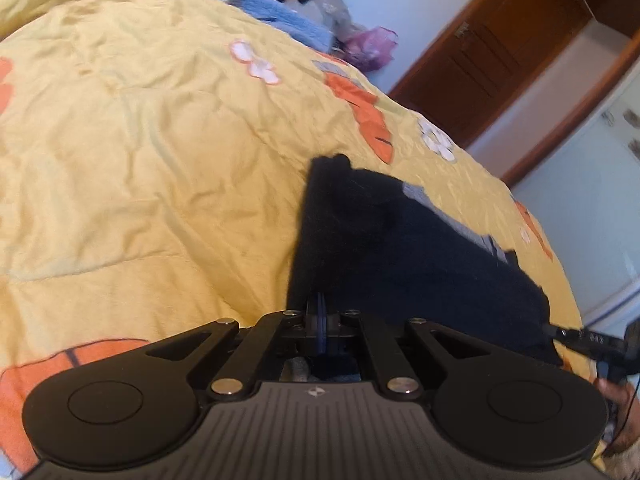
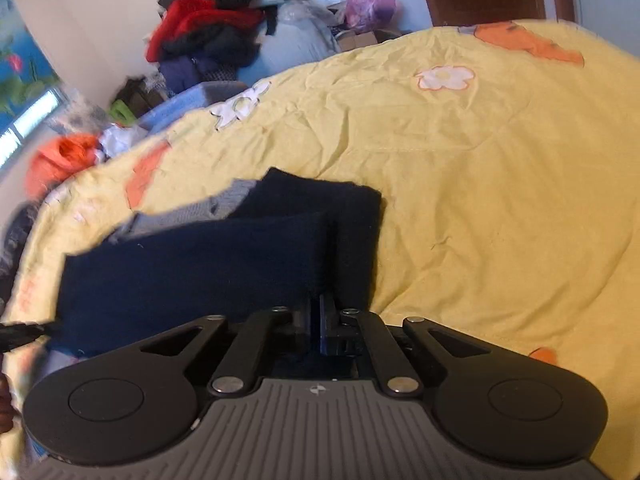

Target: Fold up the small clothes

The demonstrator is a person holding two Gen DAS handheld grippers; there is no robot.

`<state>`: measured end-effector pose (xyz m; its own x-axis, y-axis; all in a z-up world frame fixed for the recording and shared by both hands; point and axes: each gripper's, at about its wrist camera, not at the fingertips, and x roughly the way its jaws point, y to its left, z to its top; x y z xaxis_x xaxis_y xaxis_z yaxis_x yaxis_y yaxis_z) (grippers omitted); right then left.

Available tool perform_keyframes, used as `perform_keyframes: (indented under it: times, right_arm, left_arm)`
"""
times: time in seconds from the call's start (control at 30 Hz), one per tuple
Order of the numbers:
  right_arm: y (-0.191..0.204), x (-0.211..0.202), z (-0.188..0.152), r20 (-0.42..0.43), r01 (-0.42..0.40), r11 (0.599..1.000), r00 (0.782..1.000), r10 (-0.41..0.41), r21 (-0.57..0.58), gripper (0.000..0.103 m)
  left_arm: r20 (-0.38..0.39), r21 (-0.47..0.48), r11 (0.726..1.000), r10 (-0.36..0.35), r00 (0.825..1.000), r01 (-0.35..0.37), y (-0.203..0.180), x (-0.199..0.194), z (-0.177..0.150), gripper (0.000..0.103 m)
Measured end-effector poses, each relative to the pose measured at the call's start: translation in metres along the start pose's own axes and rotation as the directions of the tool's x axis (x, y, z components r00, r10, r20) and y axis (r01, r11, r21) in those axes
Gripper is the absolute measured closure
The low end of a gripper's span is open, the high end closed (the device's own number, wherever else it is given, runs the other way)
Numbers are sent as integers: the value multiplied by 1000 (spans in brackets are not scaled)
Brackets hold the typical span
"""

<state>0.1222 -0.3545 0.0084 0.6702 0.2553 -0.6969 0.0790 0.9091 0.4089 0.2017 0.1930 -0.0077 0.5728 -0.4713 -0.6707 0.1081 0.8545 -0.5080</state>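
lying on the yellow quilt [image 2: 460,168] of the bed, the dark garment [image 2: 192,272] is pinched at one edge by each claw, left claw [image 1: 320,305] and right claw [image 2: 320,308] both pressed together on cloth. heaped clothes [image 2: 208,28] and a purple bag [image 2: 370,2] sit behind; fingertips hide under fabric.

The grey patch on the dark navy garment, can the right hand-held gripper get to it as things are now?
Probably yes. The grey patch lies exposed on the dark navy garment, ahead and left of the right hand-held gripper, nothing covering it. But its fingers sit nearly closed at the cloth's near edge, so they'd likely have to let go first.
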Motion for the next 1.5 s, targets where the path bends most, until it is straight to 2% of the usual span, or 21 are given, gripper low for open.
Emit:
perform_keyframes:
  times: [0.03, 0.1, 0.2, 0.23, 0.27, 0.33, 0.43, 0.5, 0.53, 0.67, 0.7, 0.8, 0.87, 0.93, 1.03, 1.1, 1.2, 1.27, 1.33, 1.37, 1.5]
  right_arm:
    - [7, -5, 1, 1, 2, 1000, 1000, -2, -24, 78]
    - [28, -21, -1, 40, 26, 992, 999, -21, -123, 76]
    - [50, -36, -14, 36, -30, 975, 999, 39, -222, 68]
    - [55, -36, -19, 34, -29, 968, 999, 39, -251, 57]
    - [62, -36, -25, 37, -12, 958, 999, 24, -287, 49]
    - [70, -29, -36, 22, 14, 943, 1000, -7, -333, 50]
    - [74, -15, -58, -24, 47, 917, 998, -62, -397, 50]
    - [83, -15, -76, 35, 129, 840, 991, -130, -528, 45]
    - [83, -17, -79, 49, 149, 826, 988, -146, -543, 39]
    - [80, -37, -80, -10, 151, 865, 984, -177, -479, 35]
    - [82, -47, -86, -2, 147, 867, 986, -169, -477, 34]
    - [96, -73, -117, -17, 65, 871, 996, -83, -487, 15]
    - [110, -86, -143, -37, 1, 866, 999, -22, -499, 9]
    - [127, -92, -171, -70, -23, 840, 997, -18, -542, 10]
    - [139, -93, -211, -81, -6, 788, 995, -55, -616, 8]
    - [133, -101, -220, -50, 1, 813, 998, -37, -583, 2]
    - [120, -115, -227, -46, 6, 819, 998, -40, -573, 0]
    - [113, -126, -230, -55, 11, 824, 997, -51, -567, 0]
    - [110, -135, -234, -65, 21, 828, 996, -69, -561, 0]
    - [109, -140, -236, -67, 26, 832, 995, -75, -554, 0]
    - [109, -157, -250, -46, 19, 849, 998, -51, -528, 0]
  left_arm:
    - [11, 7, 999, 44, 999, -44, -2, -4, 0, 99]
    - [17, 9, 994, 105, 994, -106, -4, -19, -2, 92]
    - [31, -55, 998, -24, 999, 26, -2, -39, -15, 53]
    - [40, -60, 996, -62, 997, 64, -6, -43, -21, 33]
    - [54, -53, 995, -77, 996, 80, -10, -46, -28, 25]
    - [44, -10, 998, -58, 997, 58, -22, -43, -41, 25]
    - [48, 127, 991, 32, 998, -38, -38, -34, -58, 26]
    - [50, 233, 964, 118, 992, -126, -51, -33, -64, 26]
    - [49, 268, 947, 168, 985, -175, -54, -34, -66, 26]
    - [11, 326, 909, 273, 962, -261, -55, -50, -79, 26]
    - [-7, 317, 914, 270, 963, -254, -56, -57, -84, 26]
    - [-56, 248, 966, 94, 994, -77, -63, -91, -110, 25]
    - [-109, 240, 971, 19, 994, 8, -75, -102, -133, 22]
    - [-166, 267, 964, 31, 986, 15, -86, -106, -160, 22]
    - [-135, 383, 921, 125, 983, -64, -96, -121, -195, 18]
    - [-111, 436, 892, 184, 977, -119, -97, -133, -210, 17]
    - [-74, 537, 815, 301, 951, -217, -88, -145, -237, 8]
    - [-78, 494, 837, 312, 947, -235, -71, -163, -242, 7]
    - [-51, 481, 821, 375, 926, -306, -60, -179, -243, 6]
    - [-41, 448, 837, 372, 927, -316, -54, -190, -242, 8]
    - [13, 333, 931, 153, 988, -149, -62, -227, -237, 8]
